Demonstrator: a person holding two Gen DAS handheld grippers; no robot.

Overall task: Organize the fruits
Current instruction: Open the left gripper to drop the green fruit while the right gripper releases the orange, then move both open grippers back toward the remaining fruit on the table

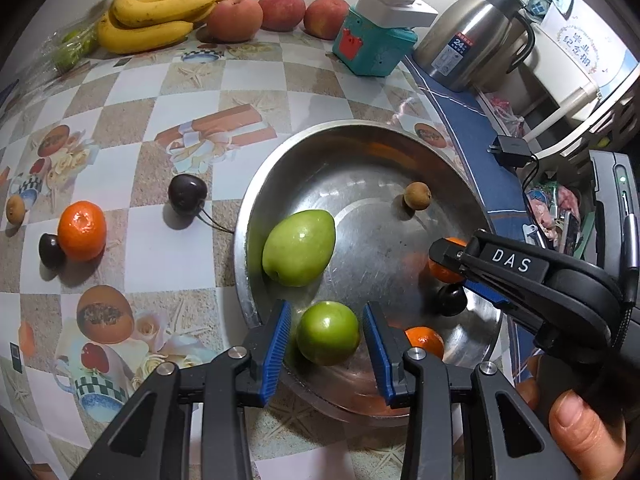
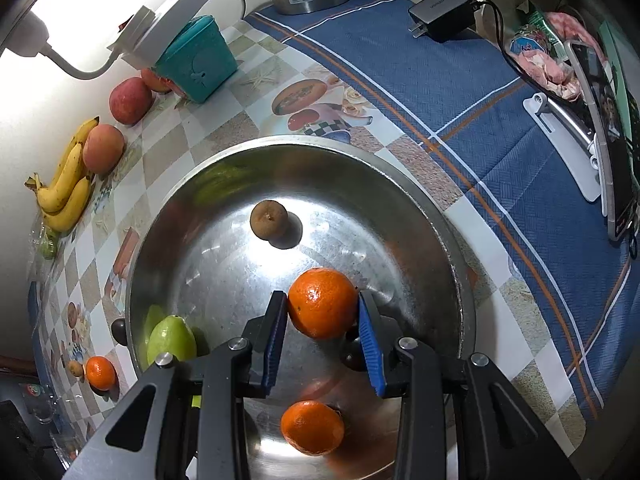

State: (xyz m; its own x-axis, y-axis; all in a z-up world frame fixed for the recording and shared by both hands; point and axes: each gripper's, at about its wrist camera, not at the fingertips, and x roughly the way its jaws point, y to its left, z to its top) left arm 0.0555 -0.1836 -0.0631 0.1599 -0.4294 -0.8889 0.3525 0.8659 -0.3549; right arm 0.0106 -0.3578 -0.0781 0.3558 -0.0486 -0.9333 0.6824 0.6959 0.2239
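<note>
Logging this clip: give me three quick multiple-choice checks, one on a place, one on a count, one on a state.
1. Where does the black charger lie?
A. in the bowl
B. on the blue cloth
C. beside the bananas

2. How many mandarins sit on the table outside the bowl?
A. one
B. three
C. none

3. What is the right gripper doing?
A. open and empty
B. shut on a banana
C. shut on a mandarin

Answers:
1 B: the black charger rests on the blue cloth.
2 A: only the loose mandarin sits outside the bowl.
3 C: the right gripper presses both pads against the held mandarin.
</note>
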